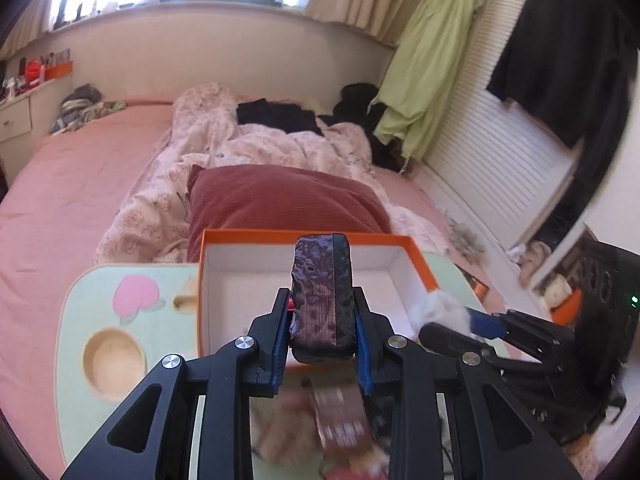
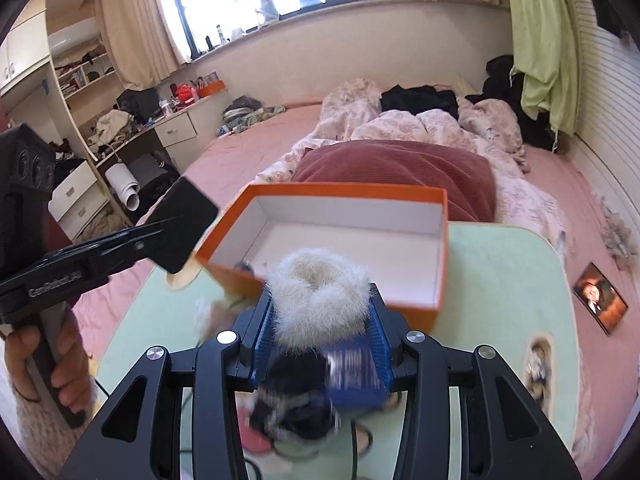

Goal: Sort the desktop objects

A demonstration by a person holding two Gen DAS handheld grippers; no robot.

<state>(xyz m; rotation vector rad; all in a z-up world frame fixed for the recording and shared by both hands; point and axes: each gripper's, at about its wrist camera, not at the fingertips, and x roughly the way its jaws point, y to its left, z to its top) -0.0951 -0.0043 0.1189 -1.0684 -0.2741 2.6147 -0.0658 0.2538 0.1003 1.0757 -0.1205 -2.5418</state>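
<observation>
My left gripper is shut on a dark purple patterned case and holds it upright over the near edge of the orange box. My right gripper is shut on a white fluffy scrunchie just in front of the orange box. The box has a white inside that looks nearly bare. In the left wrist view the right gripper shows with the scrunchie at the box's right side. In the right wrist view the left gripper shows with the case at the box's left.
The box stands on a pale green lap table with a round cup recess, set on a pink bed. A dark red pillow lies behind the box. Blurred small items lie on the table below both grippers. A photo lies on the bed at right.
</observation>
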